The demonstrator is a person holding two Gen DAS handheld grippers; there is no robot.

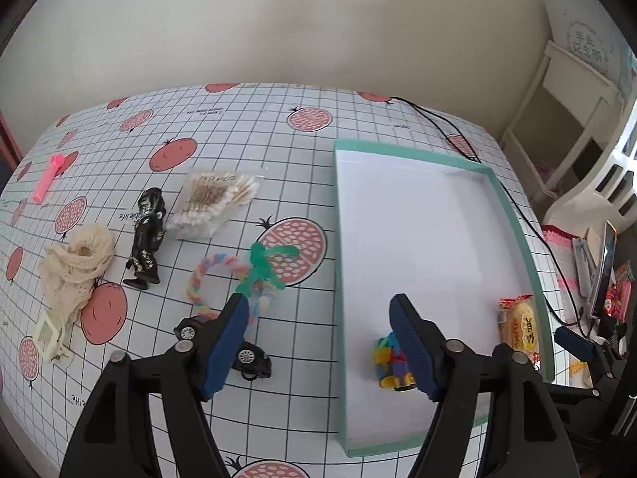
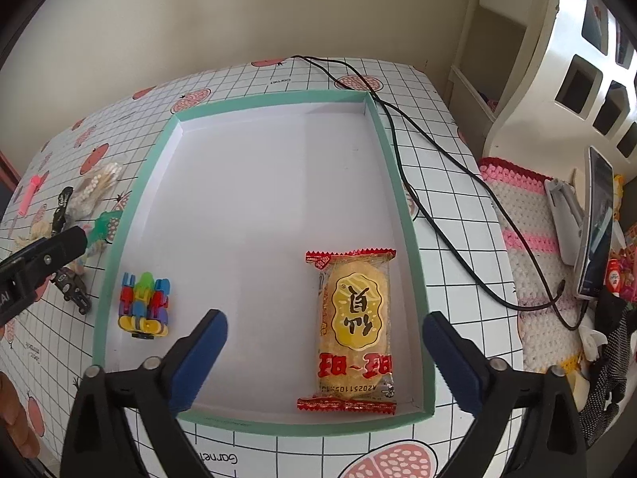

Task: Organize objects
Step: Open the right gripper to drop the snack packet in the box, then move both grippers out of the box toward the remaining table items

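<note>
We see a black cable trailing across the gridded, fruit-printed tablecloth — beyond the table's edge, a crocheted pink-and-white mat, a propped phone and a white shelf unit.

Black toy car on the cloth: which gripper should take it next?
Left. The left gripper is open right beside the black toy car; the right gripper sits over the tray, farther off.
</note>
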